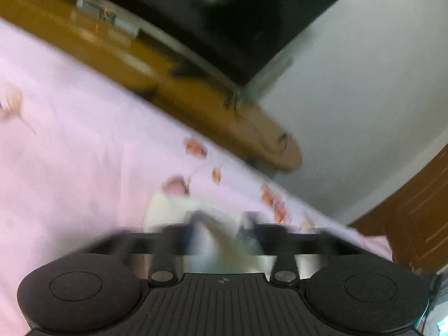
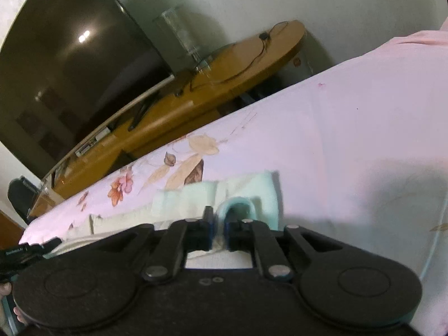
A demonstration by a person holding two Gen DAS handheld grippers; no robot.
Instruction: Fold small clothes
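A small white and pale mint garment (image 2: 246, 193) lies on a pink floral bedsheet (image 2: 350, 145). My right gripper (image 2: 219, 231) is shut on a fold of the garment, with cloth bunched between the blue pads. In the blurred left wrist view the same pale garment (image 1: 173, 210) sits on the sheet (image 1: 70, 154). My left gripper (image 1: 221, 238) has cloth rising between its fingers and looks shut on the garment. The other gripper's black tip (image 2: 28, 252) shows at the left edge of the right wrist view.
A wooden TV stand (image 2: 196, 98) with a large dark TV (image 2: 70, 70), cables and a clear glass vase (image 2: 182, 33) runs along the bed's far edge. A white wall is behind. A brown wooden door (image 1: 420, 210) stands at the right.
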